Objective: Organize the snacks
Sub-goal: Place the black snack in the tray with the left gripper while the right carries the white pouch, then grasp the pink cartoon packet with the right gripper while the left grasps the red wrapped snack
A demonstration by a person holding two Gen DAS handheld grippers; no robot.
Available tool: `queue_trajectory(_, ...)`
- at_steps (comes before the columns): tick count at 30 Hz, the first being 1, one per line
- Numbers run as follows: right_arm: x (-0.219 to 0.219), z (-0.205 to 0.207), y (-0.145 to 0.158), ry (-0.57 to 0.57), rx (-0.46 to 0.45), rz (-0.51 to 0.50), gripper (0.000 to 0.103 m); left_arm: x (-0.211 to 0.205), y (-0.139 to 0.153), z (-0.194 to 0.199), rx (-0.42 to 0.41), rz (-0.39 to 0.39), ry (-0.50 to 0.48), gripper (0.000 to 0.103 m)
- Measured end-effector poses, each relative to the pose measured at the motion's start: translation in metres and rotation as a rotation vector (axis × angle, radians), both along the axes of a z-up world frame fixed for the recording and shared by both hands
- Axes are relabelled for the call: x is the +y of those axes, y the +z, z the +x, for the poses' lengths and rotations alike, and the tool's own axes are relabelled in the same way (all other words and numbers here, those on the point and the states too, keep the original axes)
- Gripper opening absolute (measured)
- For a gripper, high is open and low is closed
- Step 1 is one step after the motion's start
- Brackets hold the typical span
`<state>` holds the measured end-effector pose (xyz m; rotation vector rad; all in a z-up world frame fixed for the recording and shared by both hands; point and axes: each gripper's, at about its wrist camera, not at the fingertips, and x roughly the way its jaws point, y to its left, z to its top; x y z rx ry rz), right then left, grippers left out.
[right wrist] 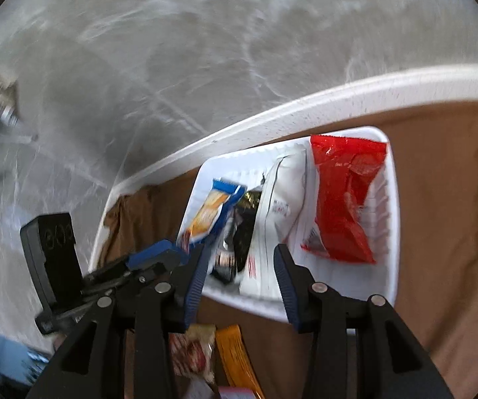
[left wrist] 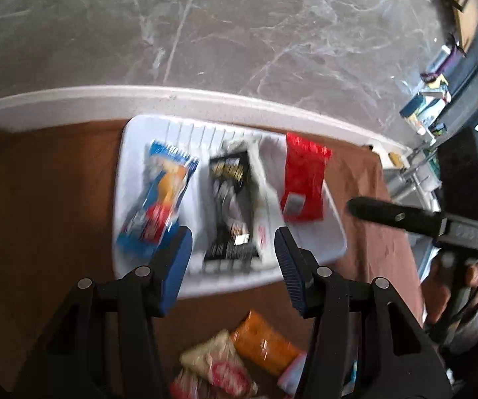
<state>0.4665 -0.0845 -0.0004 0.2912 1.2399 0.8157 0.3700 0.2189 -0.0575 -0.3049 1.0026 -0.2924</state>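
A white tray [left wrist: 335,232] is seen in the middle of the left wrist view, resting on the brown-covered tabletop [left wrist: 46,199], and 3 snacks are already laid in it side by side: a blue packet [left wrist: 159,199] at the left, a black packet [left wrist: 232,206] in the middle with a white packet [right wrist: 282,206] partly tucked beside it, and a red packet [left wrist: 303,179] at the right. The task is judged to be well under way but not finished, since an orange packet [left wrist: 265,345] and a pale packet with red print [left wrist: 215,362] are still lying loose on the tabletop at the bottom of the frame, outside the tray. The left claw [left wrist: 234,266] is held wide apart above the near edge of the tray, with nothing between its blue pads [left wrist: 177,266]. The right claw [right wrist: 239,276] is likewise spread wide and empty, and is hung over the near rim of the tray; contact with anything cannot be confirmed because of blur.
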Motion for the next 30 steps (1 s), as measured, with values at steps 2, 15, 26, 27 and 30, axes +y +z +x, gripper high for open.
queue_trajectory(2, -0.008, -0.017, 0.010, 0.031, -0.037, -0.031, 0.045, 0.005, -0.001, -0.019, 0.014, 0.029, 0.003, 0.050)
queue_trajectory(15, -0.017, -0.132, -0.025, 0.248, -0.030, -0.237, 0.045, 0.019, -0.044, -0.128, 0.190, 0.094, 0.030, 0.050)
queue_trajectory(26, 0.008, -0.193, -0.054, 0.402, -0.038, -0.373, 0.046, 0.024, -0.053, -0.140, 0.209, 0.099, 0.042, 0.050)
queue_trajectory(27, 0.010, -0.196, -0.057, 0.407, -0.040, -0.387, 0.046, 0.024, -0.055, -0.139, 0.212, 0.101, 0.040, 0.050)
queue_trajectory(30, 0.017, -0.206, -0.056, 0.430, -0.100, -0.423, 0.049, 0.023, -0.059, -0.137, 0.221, 0.103, 0.037, 0.050)
